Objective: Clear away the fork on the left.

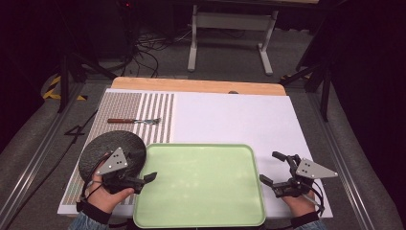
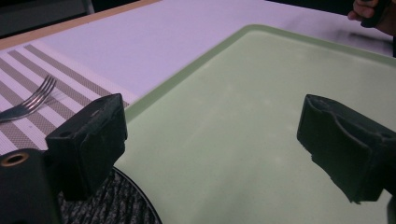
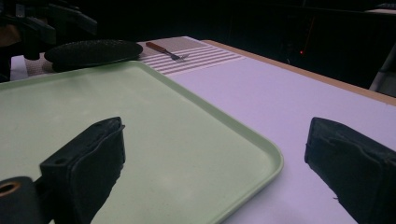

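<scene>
Nothing had been picked up yet — both tools hung with jaws spread and empty, the left tool (image 1: 143, 179) at the tray's (image 1: 201, 215) left rim, the right tool (image 1: 274, 175) off its right edge. The left one seemed nearest the dark round plate (image 1: 107, 146), which lay flat on the striped mat (image 1: 158, 110), just overlapping the pale green tray. It looked matte and coarse-textured. My guess — the next move meant pinching its rim squarely. A fork (image 1: 134, 120) lay farther back on the desk (image 1: 230, 115).
</scene>
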The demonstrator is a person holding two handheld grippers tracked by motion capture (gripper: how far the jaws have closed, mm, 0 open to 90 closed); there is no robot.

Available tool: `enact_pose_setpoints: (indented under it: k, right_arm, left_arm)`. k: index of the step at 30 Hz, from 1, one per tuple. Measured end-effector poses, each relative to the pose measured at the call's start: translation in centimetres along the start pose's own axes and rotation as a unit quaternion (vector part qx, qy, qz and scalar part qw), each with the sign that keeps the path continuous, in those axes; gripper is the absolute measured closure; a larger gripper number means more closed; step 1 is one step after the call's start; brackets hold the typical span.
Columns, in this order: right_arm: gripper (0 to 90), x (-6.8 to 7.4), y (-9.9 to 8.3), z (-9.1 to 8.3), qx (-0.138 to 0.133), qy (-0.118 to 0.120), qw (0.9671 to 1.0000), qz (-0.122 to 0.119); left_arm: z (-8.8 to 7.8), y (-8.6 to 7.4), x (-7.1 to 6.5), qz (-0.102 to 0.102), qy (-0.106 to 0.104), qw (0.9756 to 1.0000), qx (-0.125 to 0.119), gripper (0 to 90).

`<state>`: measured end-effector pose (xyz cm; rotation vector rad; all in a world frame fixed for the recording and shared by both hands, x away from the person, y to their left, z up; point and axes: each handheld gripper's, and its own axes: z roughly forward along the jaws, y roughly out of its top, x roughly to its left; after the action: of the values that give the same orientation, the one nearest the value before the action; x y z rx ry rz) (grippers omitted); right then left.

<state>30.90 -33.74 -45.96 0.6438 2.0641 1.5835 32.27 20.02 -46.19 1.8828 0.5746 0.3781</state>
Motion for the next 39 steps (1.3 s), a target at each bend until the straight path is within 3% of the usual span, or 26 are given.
enact_pose_setpoints:
  k: [10, 14, 17, 24, 30, 32, 39]
  right_arm:
    - [3.3, -0.3, 0.0, 0.3, 0.009, -0.002, 0.9999, 0.012]
    - [0.8, -0.5, 0.0, 0.1, -0.003, -0.016, 0.9998, 0.012]
    - [0.7, -0.6, 0.1, 0.0, -0.007, -0.02, 0.9997, 0.014]
    - [0.7, -0.6, 0.1, 0.2, -0.003, -0.016, 0.9998, 0.011]
    - [0.8, -0.7, 0.0, 0.2, -0.002, -0.012, 0.9997, 0.021]
    - [3.5, -0.7, 0.0, 0.2, -0.003, -0.002, 0.9998, 0.022]
    - [4.6, -0.6, 0.0, 0.1, -0.002, -0.001, 0.9998, 0.022]
  left_arm:
    - [0.1, 1.1, 1.1, 0.019, 0.012, 0.9995, 0.022, 12.3]
    - [0.2, 1.5, 1.5, 0.021, -0.001, 0.9996, 0.017, 14.1]
    - [0.0, 2.3, 2.2, 0.038, 0.005, 0.9989, 0.027, 15.9]
    - [-0.1, 3.2, 3.4, 0.04, 0.01, 0.9982, 0.043, 18.9]
    - [-0.1, 4.0, 4.5, 0.029, 0.01, 0.9984, 0.047, 13.0]
    - [0.0, 4.2, 4.8, 0.032, 0.011, 0.9983, 0.047, 11.4]
    - [0.2, 5.1, 6.3, 0.055, 0.026, 0.9963, 0.06, 8.6]
